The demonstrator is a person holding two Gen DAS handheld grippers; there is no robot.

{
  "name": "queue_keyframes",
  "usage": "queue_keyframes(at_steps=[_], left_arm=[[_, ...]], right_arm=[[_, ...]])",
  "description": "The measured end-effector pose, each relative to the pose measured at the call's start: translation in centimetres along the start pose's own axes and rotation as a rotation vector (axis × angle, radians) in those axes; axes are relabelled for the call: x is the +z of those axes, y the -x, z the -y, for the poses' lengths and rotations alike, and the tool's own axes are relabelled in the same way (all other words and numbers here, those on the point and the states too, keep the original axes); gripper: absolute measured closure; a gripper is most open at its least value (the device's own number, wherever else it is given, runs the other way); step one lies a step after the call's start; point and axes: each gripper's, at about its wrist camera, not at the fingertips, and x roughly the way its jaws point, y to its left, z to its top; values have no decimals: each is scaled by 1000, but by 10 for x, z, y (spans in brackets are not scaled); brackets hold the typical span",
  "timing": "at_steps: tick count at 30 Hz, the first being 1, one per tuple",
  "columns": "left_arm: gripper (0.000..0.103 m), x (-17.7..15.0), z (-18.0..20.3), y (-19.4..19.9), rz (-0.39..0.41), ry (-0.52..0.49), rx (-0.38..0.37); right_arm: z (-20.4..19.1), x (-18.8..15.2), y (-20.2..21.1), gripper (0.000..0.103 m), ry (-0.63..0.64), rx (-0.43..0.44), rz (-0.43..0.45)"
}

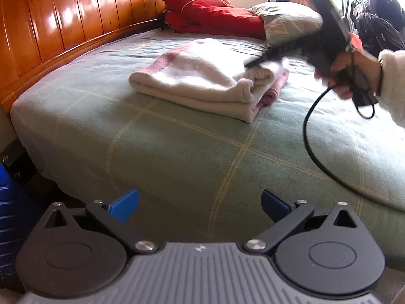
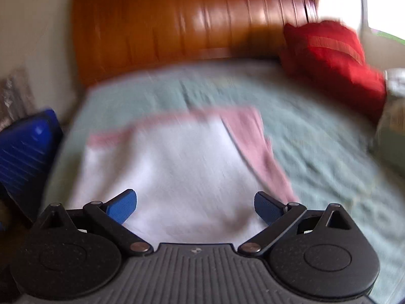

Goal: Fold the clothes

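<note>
A folded white and pink garment (image 1: 202, 78) lies on the green checked bedspread (image 1: 189, 157) in the left wrist view. My left gripper (image 1: 200, 205) is open over the near part of the bed, well short of the garment, with nothing between its blue pads. A hand holds my right gripper (image 1: 263, 59), blurred, its fingers over the garment's right end. In the right wrist view my right gripper (image 2: 196, 206) is open just above the white and pink garment (image 2: 177, 167), holding nothing. That view is blurred by motion.
A wooden headboard (image 1: 63, 22) runs along the left. Red bedding (image 1: 210, 10) and a pale pillow (image 1: 288, 20) are piled at the far end. A blue ribbed container (image 1: 10, 212) stands beside the bed. A black cable (image 1: 319, 149) trails over the bedspread.
</note>
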Motion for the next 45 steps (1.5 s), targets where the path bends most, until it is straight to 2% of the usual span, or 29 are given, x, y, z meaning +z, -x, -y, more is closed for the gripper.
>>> queue_keyframes(at_steps=[1, 3, 8, 11, 14, 18, 21, 27, 31, 34, 35, 38, 39, 44, 45], left_arm=[[1, -1, 0, -1, -2, 2, -5], [1, -4, -1, -2, -5, 6, -16], [1, -4, 2, -12, -34, -32, 10], [1, -6, 0, -14, -25, -15, -2], [1, -9, -5, -17, -26, 18, -9], [1, -13, -10, -22, -47, 33, 11], [1, -18, -12, -23, -54, 44, 16], [1, -21, -14, -26, -66, 40, 29], [1, -23, -15, -26, -62, 46, 23], [1, -24, -15, -28, -64, 47, 13], [1, -23, -14, -29, -65, 47, 11], [1, -24, -14, -31, -68, 45, 5], [1, -24, -14, -31, -69, 47, 6], [1, -26, -17, -34, -76, 62, 12], [1, -26, -17, -34, -77, 64, 10]], right_arm=[[2, -4, -5, 1, 7, -4, -22], [-2, 1, 0, 2, 21, -3, -3], [-18, 54, 1, 2, 55, 29, 71], [-26, 90, -22, 2, 77, 43, 98], [-31, 114, -61, 2, 113, 30, 65], [-25, 109, -122, 0, 121, 32, -89], [-12, 98, -134, 0, 49, 88, -78], [-15, 108, -100, 1, 95, 95, -69], [-15, 99, -69, 1, 118, 188, -34], [-21, 84, -70, 0, 165, 255, -71], [-24, 79, -74, 0, 185, 258, -89], [-43, 71, -84, 0, 283, 194, -123], [-46, 75, -83, 0, 287, 191, -129], [-41, 92, -73, 0, 154, 307, -87], [-43, 89, -77, 0, 172, 295, -99]])
